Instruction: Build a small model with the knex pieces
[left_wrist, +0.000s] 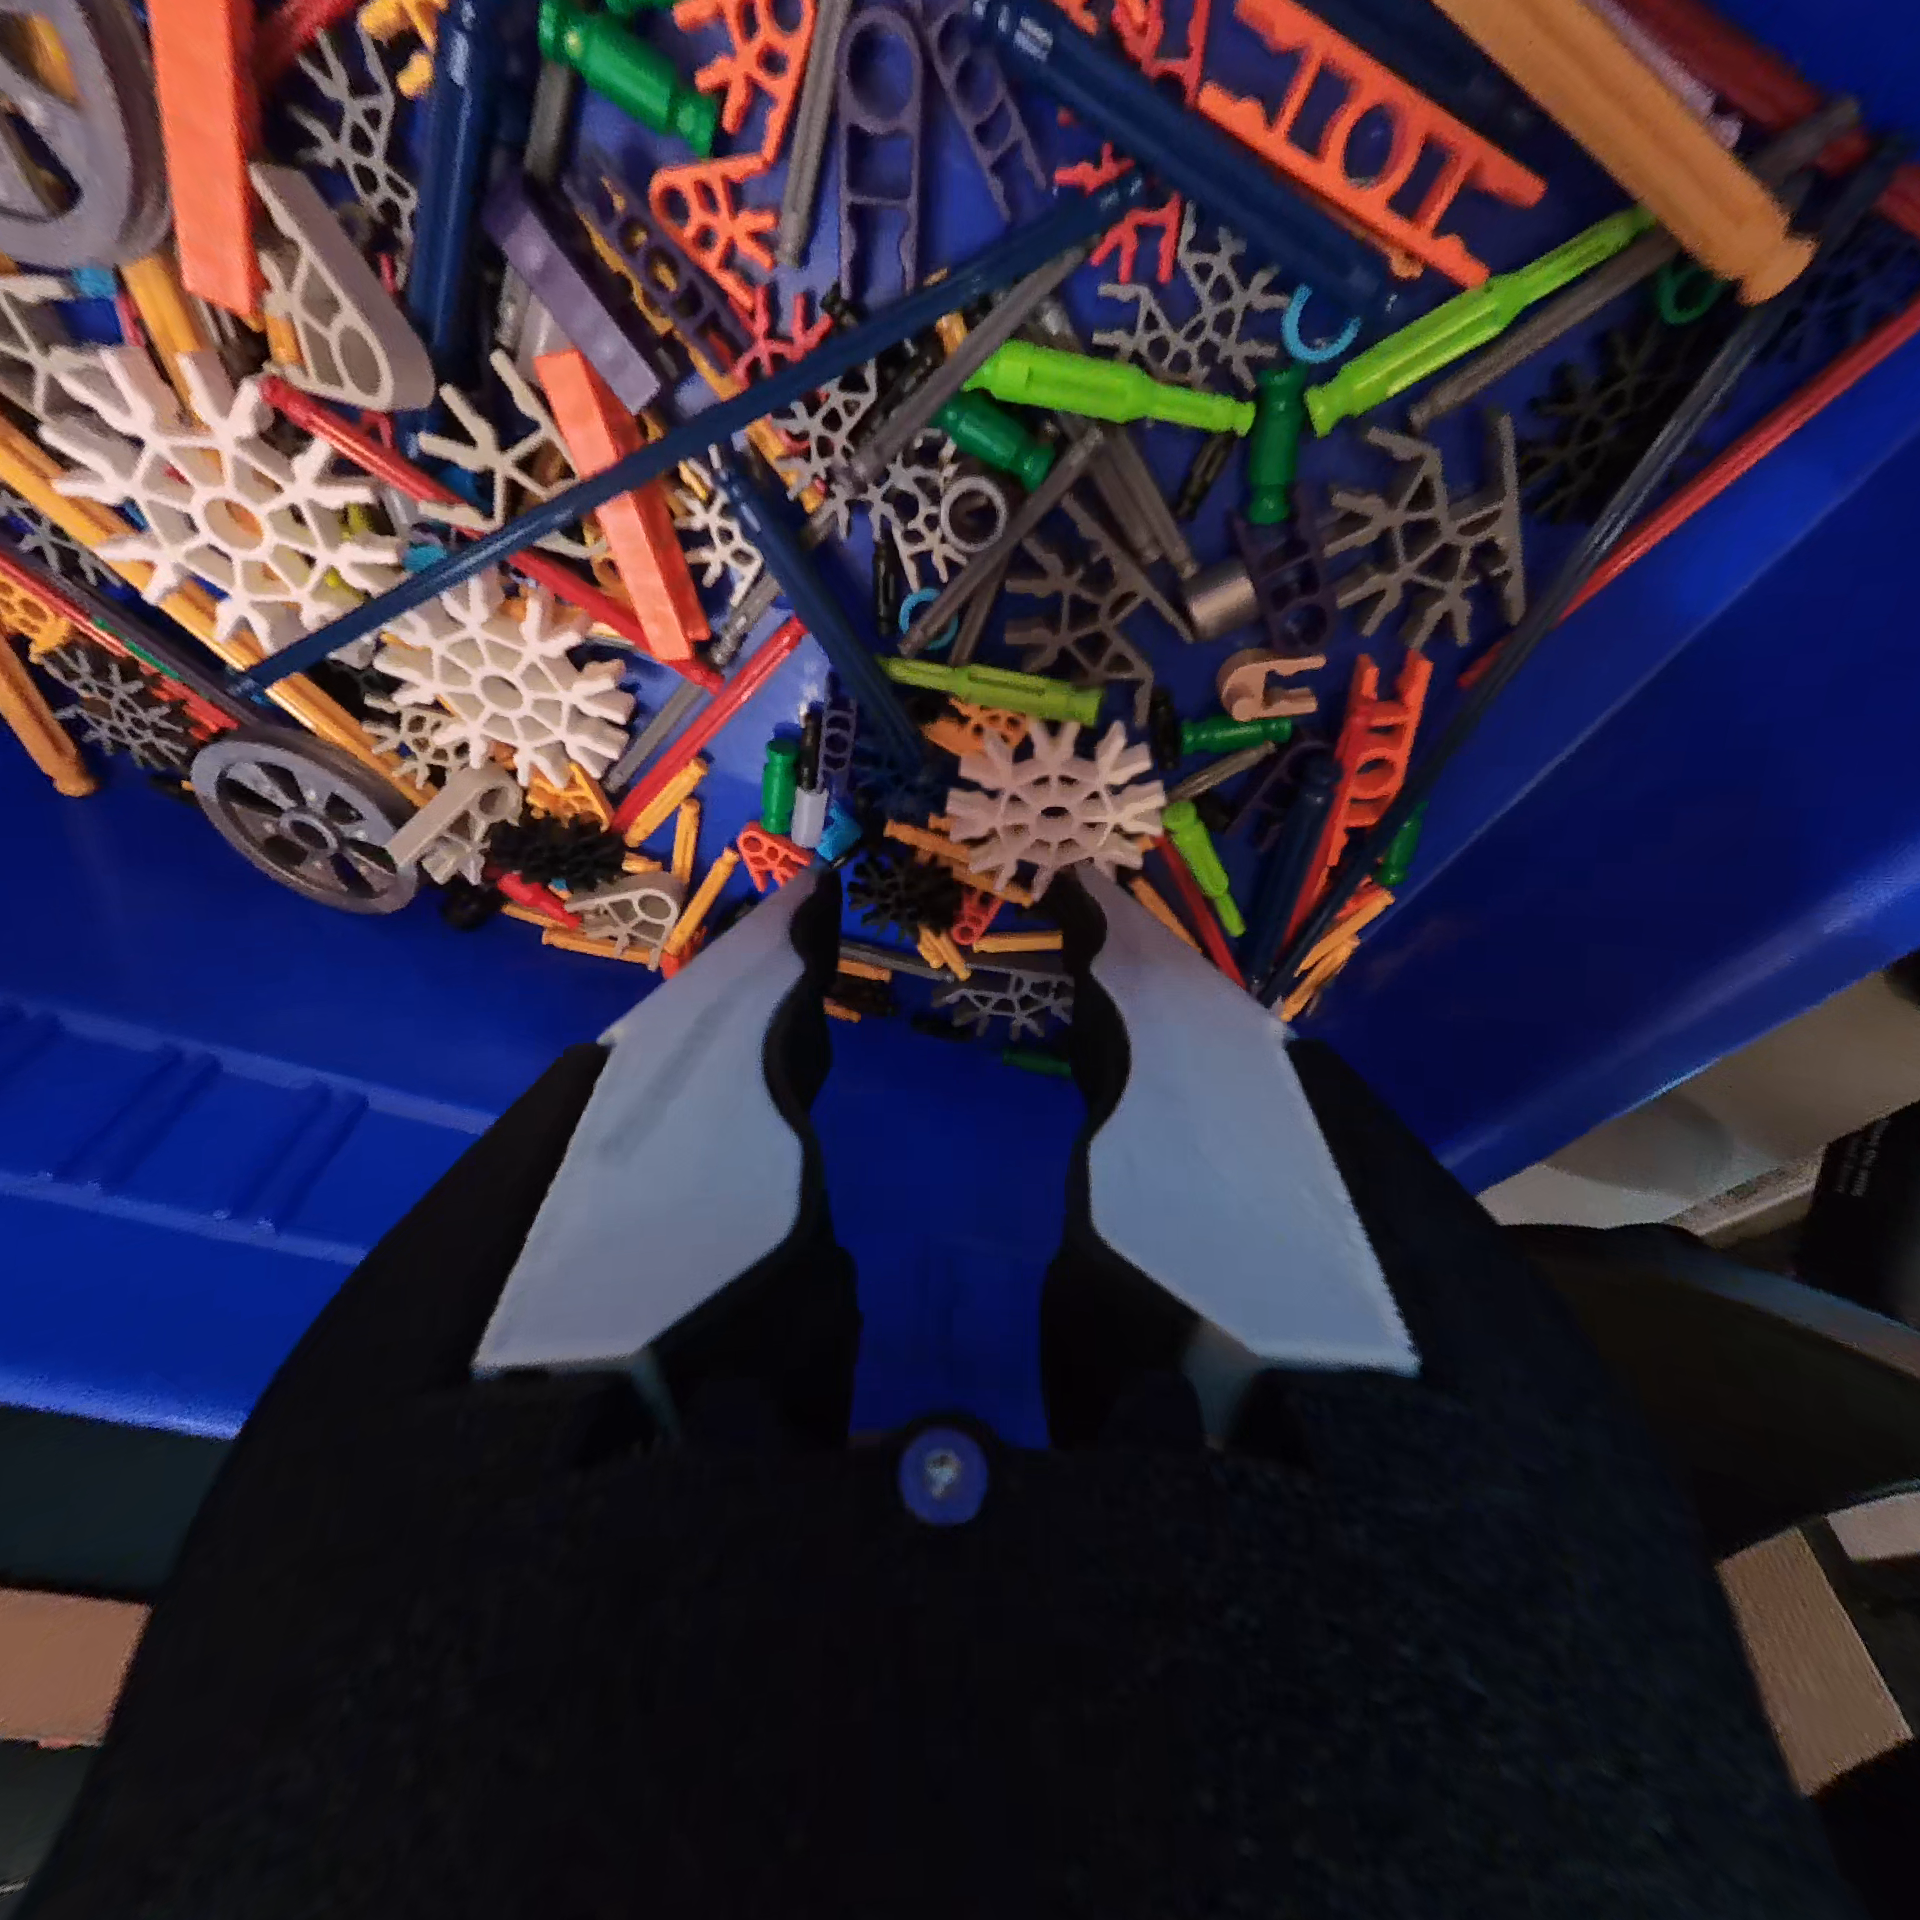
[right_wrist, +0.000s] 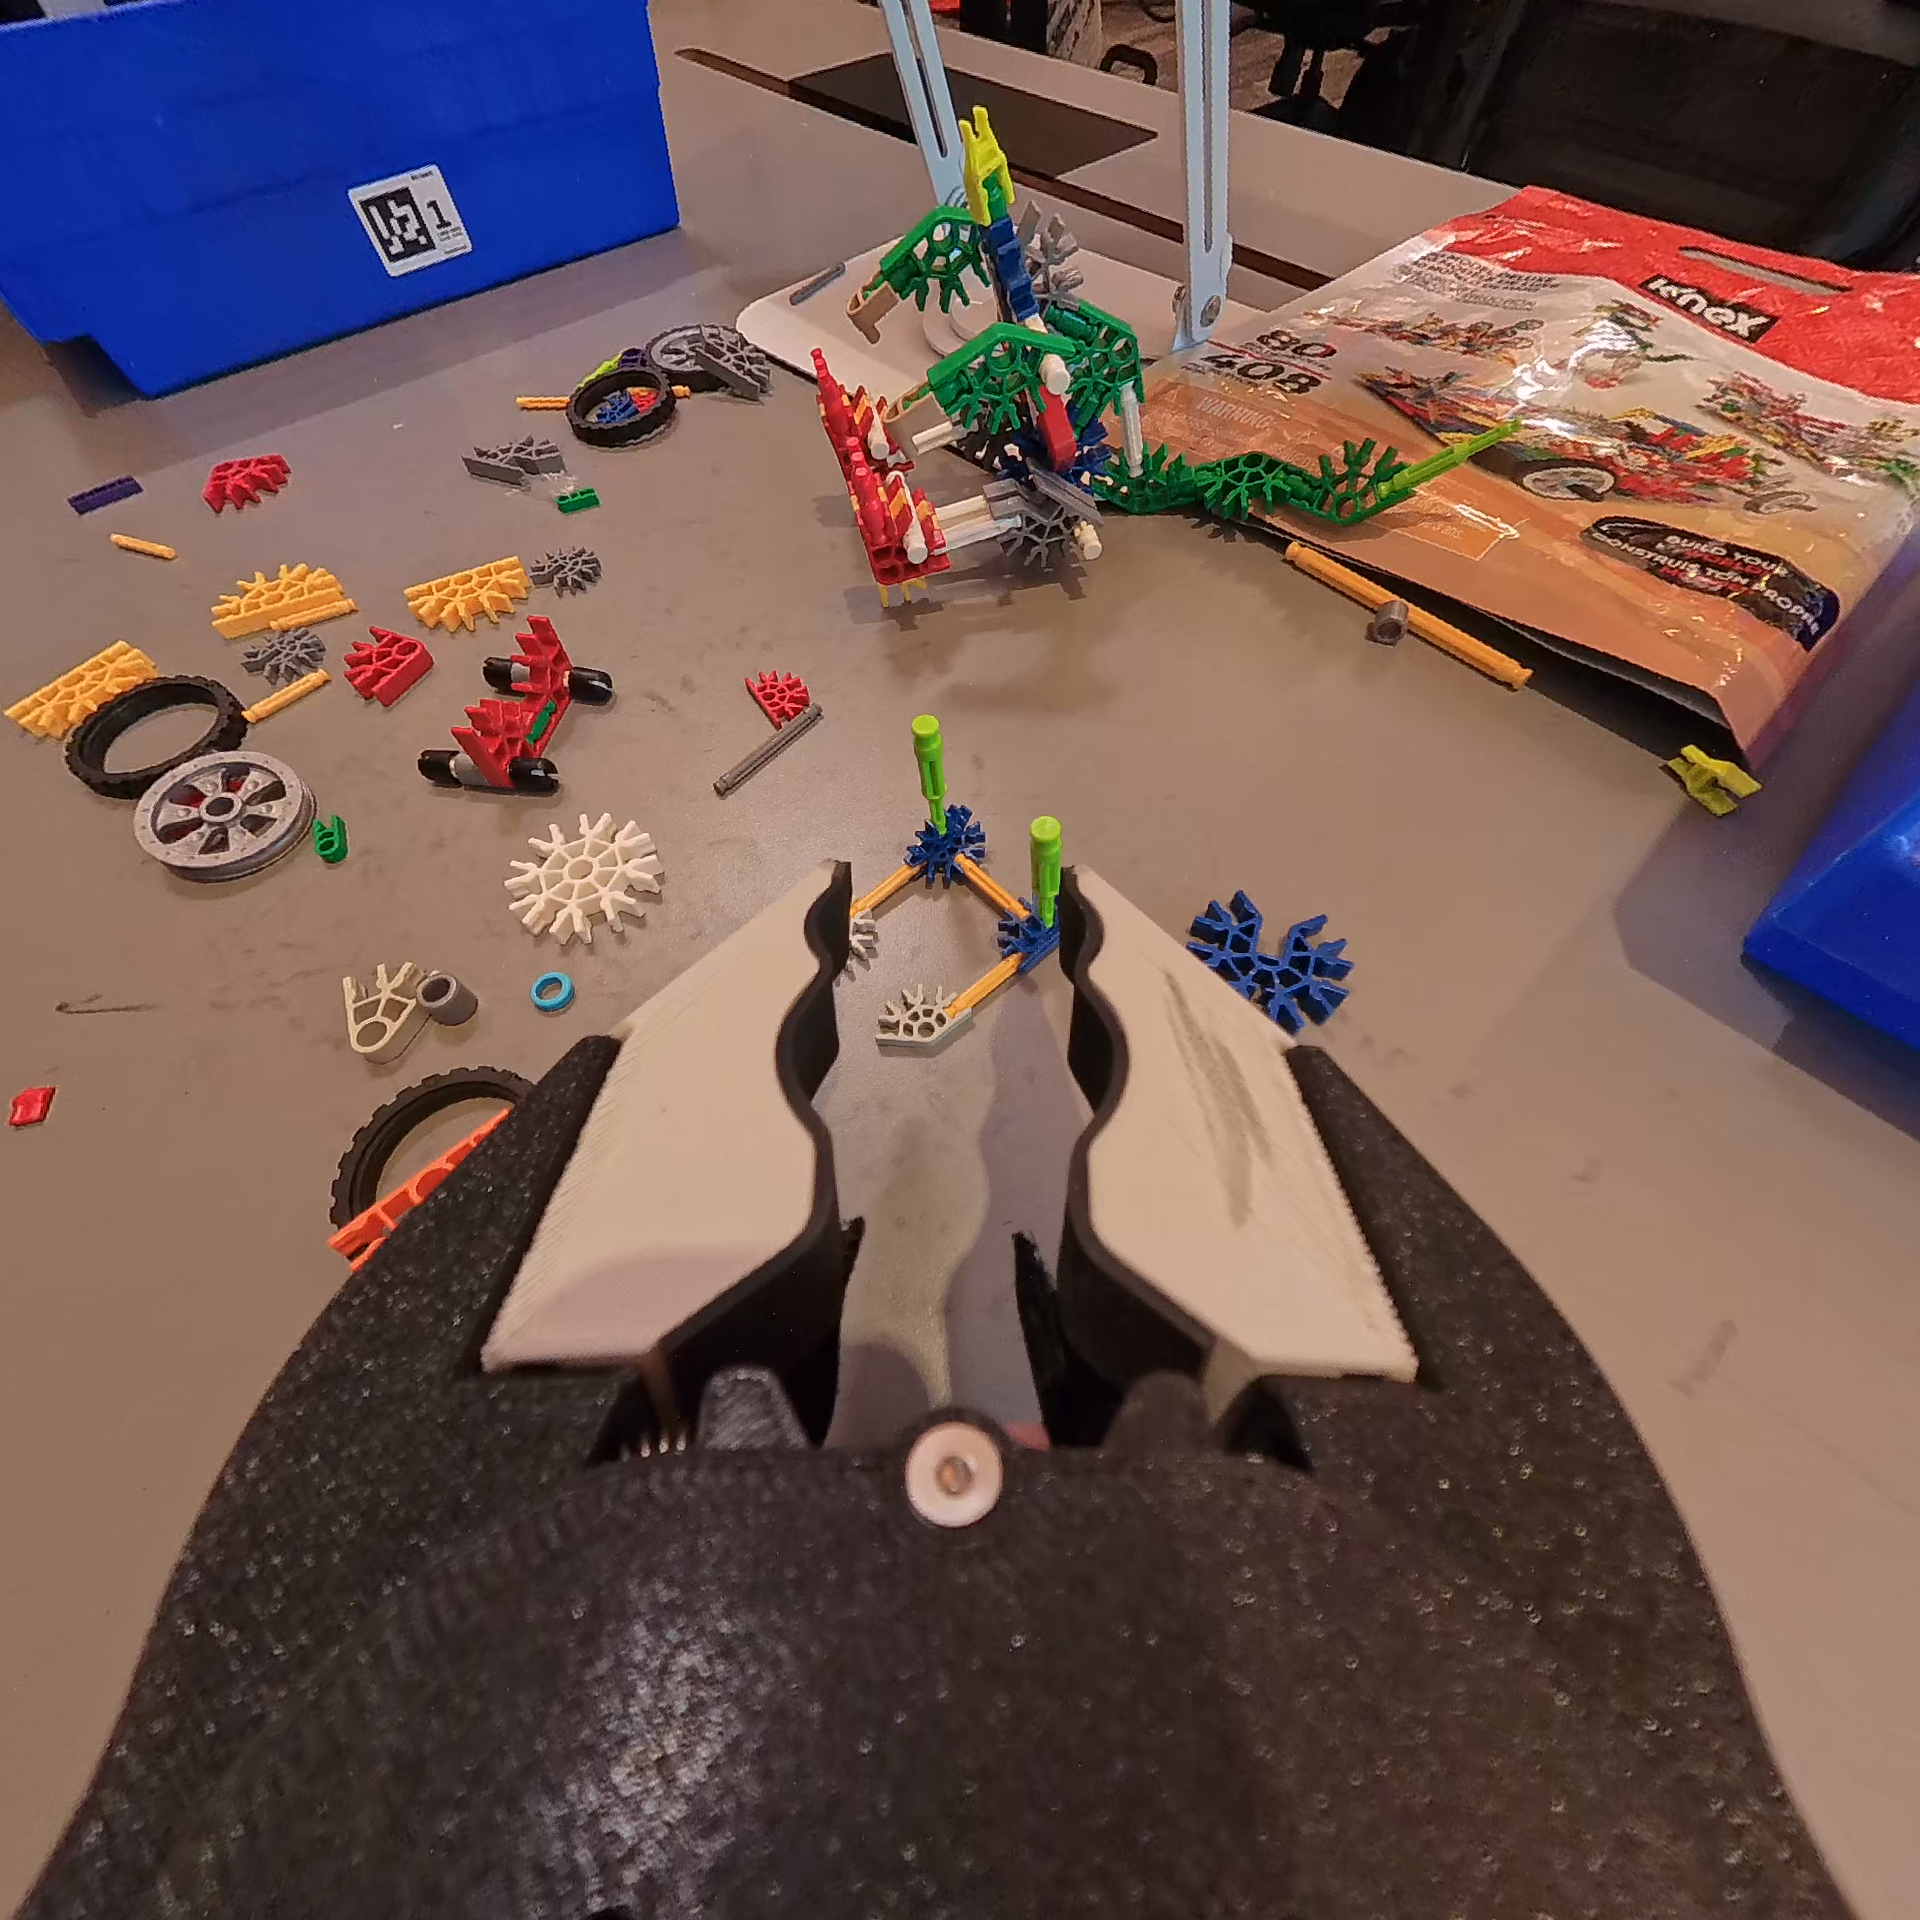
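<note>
My left gripper is open and empty inside a blue bin, just above a heap of plastic construction rods and connectors. Nearest its tips are a white snowflake connector and a black connector. My right gripper is open and empty over a grey table. Between its fingertips lies a small assembly of blue connectors, yellow rods, grey connectors and two upright lime-green rods. A loose blue connector lies right of the right finger, a white snowflake connector to the left.
A larger green, red and blue build stands at the table's middle back by a printed bag. A blue bin sits back left, another blue edge at right. Wheels, tyres and red, yellow, grey pieces lie scattered left. The tips of one gripper are about 60 cm away from the tips of the other.
</note>
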